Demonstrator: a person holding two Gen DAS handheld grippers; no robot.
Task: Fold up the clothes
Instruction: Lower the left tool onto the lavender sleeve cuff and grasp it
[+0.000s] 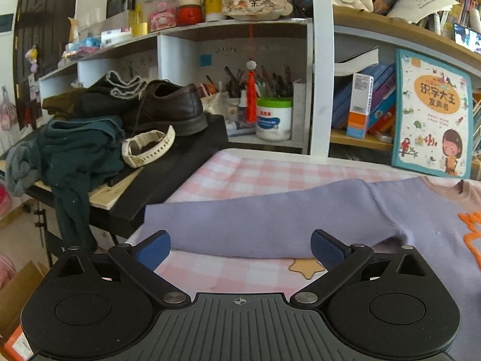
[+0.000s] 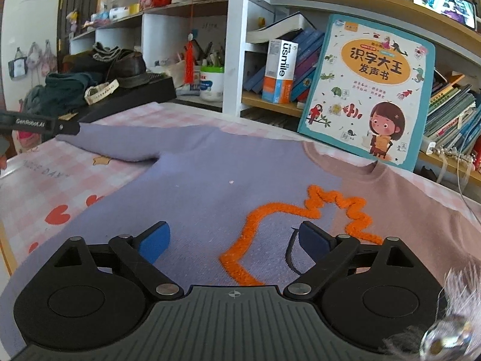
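Observation:
A lilac and dusty-pink sweater [image 2: 210,186] with an orange fuzzy outline [image 2: 270,228] lies flat on the pink checked table cover [image 2: 36,186]. Its left sleeve [image 1: 258,219] stretches out sideways. My left gripper [image 1: 240,248] is open and empty, hovering just in front of that sleeve. My right gripper [image 2: 234,240] is open and empty above the sweater's chest, over the orange outline. The left gripper's black body [image 2: 39,124] shows at the left edge of the right wrist view, near the sleeve end.
A children's book [image 2: 369,90] leans on the bookshelf behind the collar. At the left, a black board [image 1: 168,177] holds a dark shoe [image 1: 168,108], dark green clothes [image 1: 78,153] and a cream strap [image 1: 147,150]. A white tub [image 1: 273,118] stands on the shelf.

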